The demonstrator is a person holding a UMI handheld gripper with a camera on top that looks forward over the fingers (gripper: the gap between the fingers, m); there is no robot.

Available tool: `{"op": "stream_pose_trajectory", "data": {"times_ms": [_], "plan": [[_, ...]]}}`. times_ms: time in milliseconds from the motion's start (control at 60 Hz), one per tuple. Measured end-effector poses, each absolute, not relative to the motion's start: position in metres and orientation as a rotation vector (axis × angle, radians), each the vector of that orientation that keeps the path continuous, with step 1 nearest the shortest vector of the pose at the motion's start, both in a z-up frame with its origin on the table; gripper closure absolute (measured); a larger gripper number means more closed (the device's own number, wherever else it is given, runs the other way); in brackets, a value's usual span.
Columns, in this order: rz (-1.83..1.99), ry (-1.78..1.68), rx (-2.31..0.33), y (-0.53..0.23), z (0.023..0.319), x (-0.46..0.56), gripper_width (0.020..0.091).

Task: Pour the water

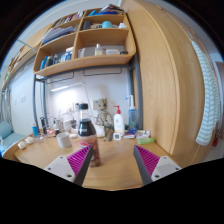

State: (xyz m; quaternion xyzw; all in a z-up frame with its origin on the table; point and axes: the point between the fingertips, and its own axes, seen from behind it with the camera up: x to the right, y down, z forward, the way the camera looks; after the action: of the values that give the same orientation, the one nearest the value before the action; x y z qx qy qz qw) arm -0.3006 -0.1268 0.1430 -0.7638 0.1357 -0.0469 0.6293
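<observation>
One view only — a wide-angle camera riding on the hand-held gripper point(111, 163), looking forward along its two fingers, whose pink pads point(148, 160) rise from the near edge with a clear gap between them. The camera sits low, just above a wooden table point(105, 172), and faces roughly level across it toward the far wall. The table's clutter is some way off, at the far side — a dark jug point(85, 127), a white pump bottle point(118, 120). The wide field also takes in a wooden shelf unit point(88, 45) high on the far wall and a wooden panel point(165, 70) near on the right. No second view shares the scene.
</observation>
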Motion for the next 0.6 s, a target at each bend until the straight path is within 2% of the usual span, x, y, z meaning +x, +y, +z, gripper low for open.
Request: {"op": "stream_pose_trajectory", "data": {"times_ms": [83, 100, 133, 183, 450, 517, 600], "plan": [[-0.028, 0.282, -1.754, -0.109, 0.129, -0.335, 0.0273], [-0.026, 0.273, -1.746, -0.111, 0.148, -0.326, 0.0272], [-0.005, 0.26, -1.745, -0.094, 0.123, -0.35, 0.0271], [0.006, 0.25, -1.729, -0.078, 0.119, -0.363, 0.0268], [-0.109, 0.246, -1.661, -0.003, 0.12, -0.359, 0.0248], [-0.122, 0.246, -1.655, 0.009, 0.12, -0.357, 0.0262], [-0.123, 0.249, -1.654, 0.019, 0.118, -0.357, 0.0326]]}}
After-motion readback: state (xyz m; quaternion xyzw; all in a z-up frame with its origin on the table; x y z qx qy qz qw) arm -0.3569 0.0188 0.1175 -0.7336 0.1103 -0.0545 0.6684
